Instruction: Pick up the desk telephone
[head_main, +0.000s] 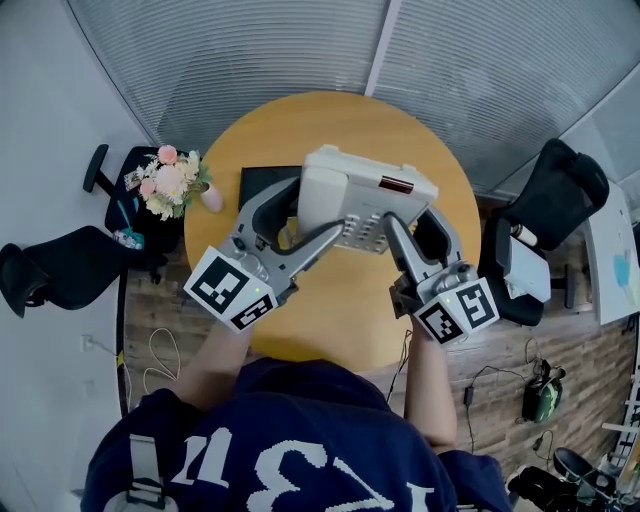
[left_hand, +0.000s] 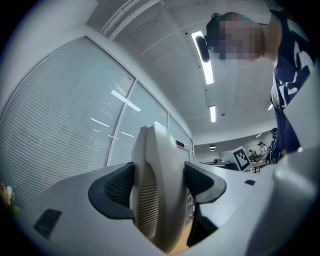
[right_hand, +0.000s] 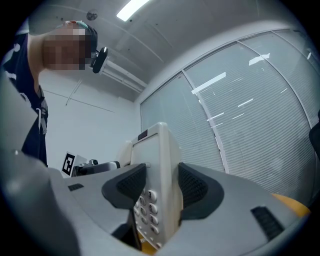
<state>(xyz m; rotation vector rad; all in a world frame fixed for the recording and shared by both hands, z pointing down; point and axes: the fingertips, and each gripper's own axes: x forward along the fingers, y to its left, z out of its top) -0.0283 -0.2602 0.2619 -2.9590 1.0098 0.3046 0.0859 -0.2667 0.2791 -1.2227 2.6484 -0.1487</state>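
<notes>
1. My left gripper is clamped on the left end of the phone. Its pads press on either side of the handset, beside the slotted grille.
2. My right gripper grasps the phone's right end — one pad on the keypad face, the other on the back.
3. The phone sits between the two grippers over the middle of the round tabletop, display and keys turned up toward me — I can't tell whether any part rests on the wood.
4. A black pad lies toward the tabletop's left edge, partly hidden behind the phone.
5. Flowers stand at the left edge.
</notes>
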